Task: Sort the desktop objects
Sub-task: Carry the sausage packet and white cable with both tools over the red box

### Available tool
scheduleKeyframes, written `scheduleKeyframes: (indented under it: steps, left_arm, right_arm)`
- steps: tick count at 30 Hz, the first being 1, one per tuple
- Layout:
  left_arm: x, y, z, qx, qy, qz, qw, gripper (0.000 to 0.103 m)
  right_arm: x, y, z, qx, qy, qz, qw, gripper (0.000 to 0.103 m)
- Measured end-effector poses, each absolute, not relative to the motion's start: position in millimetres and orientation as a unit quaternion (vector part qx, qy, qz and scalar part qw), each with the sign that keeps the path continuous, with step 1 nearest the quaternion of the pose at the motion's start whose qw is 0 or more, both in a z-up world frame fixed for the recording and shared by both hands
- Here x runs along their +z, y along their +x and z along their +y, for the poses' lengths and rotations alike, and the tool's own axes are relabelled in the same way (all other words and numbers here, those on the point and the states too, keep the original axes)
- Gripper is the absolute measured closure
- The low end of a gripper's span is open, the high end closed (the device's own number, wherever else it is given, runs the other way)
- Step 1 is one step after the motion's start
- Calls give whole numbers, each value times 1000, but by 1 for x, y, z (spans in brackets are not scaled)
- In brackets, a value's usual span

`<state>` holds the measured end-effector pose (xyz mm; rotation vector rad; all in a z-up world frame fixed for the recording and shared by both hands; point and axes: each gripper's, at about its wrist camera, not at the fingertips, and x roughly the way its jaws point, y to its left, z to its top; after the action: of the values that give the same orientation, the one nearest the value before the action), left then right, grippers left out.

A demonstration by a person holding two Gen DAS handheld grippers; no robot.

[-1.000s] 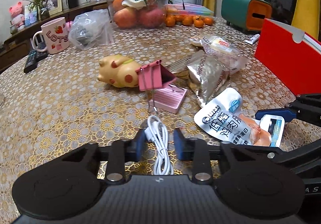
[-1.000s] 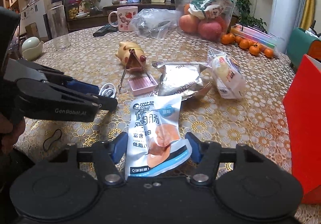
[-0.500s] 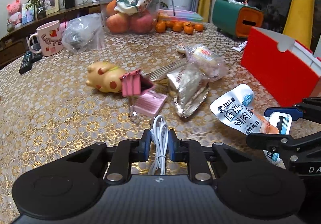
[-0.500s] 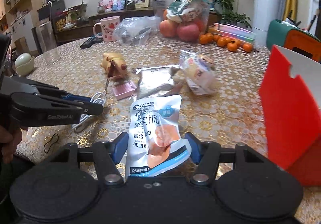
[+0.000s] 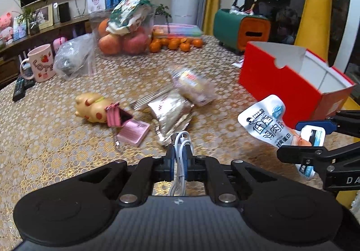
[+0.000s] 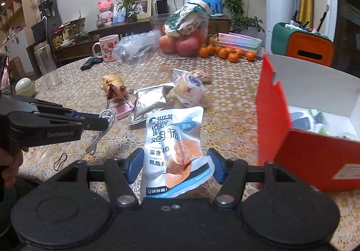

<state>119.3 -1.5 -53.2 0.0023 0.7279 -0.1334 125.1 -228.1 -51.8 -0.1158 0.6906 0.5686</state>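
I have both claws loaded and clear of the tabletop (image 5: 56, 138), so I judge this the carry step of the sort. My left claw (image 5: 178, 158) is clenched on the coiled white cable (image 5: 182, 142), its loops pinched between the pads and a loose end dangling below, as the right wrist view shows. My right claw (image 6: 177, 164) grips the white snack pouch (image 6: 174, 138) by its lower edges, the pouch standing up between the fingers. The open red box (image 6: 270, 120) sits just to the right of the pouch, with a few items already lying inside. Left on the tabletop are the yellow pig toy (image 5: 92, 108), a pink binder clip (image 5: 114, 113), a pink case (image 5: 132, 133), a silver foil packet (image 5: 171, 113) and a clear wrapped bun (image 5: 193, 85). Next I would swing the pouch over the box mouth and release it, clearing the near wall, then decide where the cable belongs, minding its hanging tail does not snag.
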Motion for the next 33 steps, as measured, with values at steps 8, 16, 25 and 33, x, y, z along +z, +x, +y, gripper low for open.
scheduleKeyframes:
  steps: [8,16,25,33]
  left_arm:
    - [-25,109,-35,-104,-3,340,935,97]
    - [-2,107,-81,-150,2,322,935,97]
    - [19,117,-139,-199,20,307,931,97]
    - [32,141,-179,-235,36,303,923,97]
  right_arm:
    - [-33,109,-257,262,-50,324,908,43]
    - [-12,96,-299,229,-40,312,921,43]
    - [6,90,-350,187,-39,294,937,43]
    - [19,106,-387,150,-32,286,946,42]
